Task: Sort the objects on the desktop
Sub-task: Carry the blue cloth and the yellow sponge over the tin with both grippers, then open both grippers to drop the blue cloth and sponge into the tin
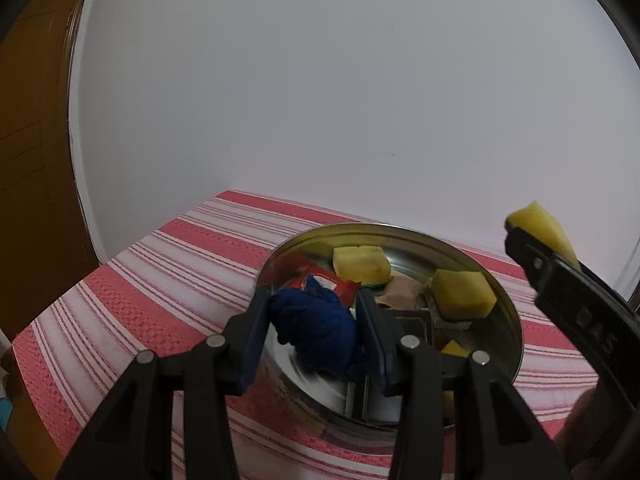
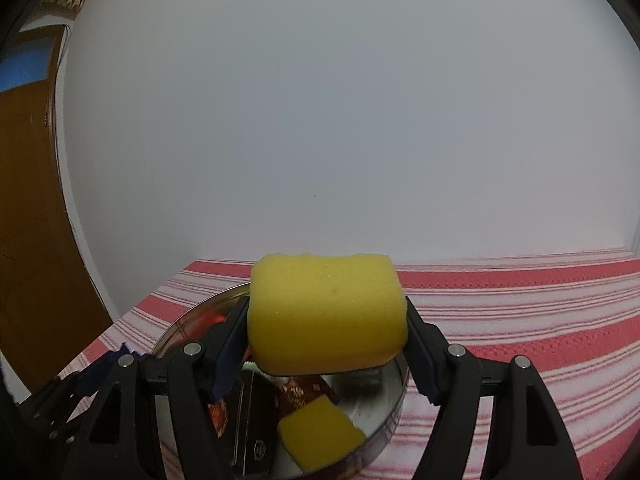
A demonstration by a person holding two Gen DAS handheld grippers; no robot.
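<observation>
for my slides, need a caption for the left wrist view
Left hand-held gripper holds a blue cloth over a metal tray of sponges; right hand-held gripper holds another sponge.

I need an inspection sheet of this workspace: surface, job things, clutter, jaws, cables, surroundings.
Surface: red-and-white striped cloth on the table.
Job things: round metal tray holding two yellow sponges, a red packet and brown items.
Clutter: nothing seen outside the tray.
Jaws: left gripper shut on a blue cloth; right gripper shut on a third sponge, above the tray.
Cables: nothing seen.
Surroundings: white wall, wooden door at left.
</observation>
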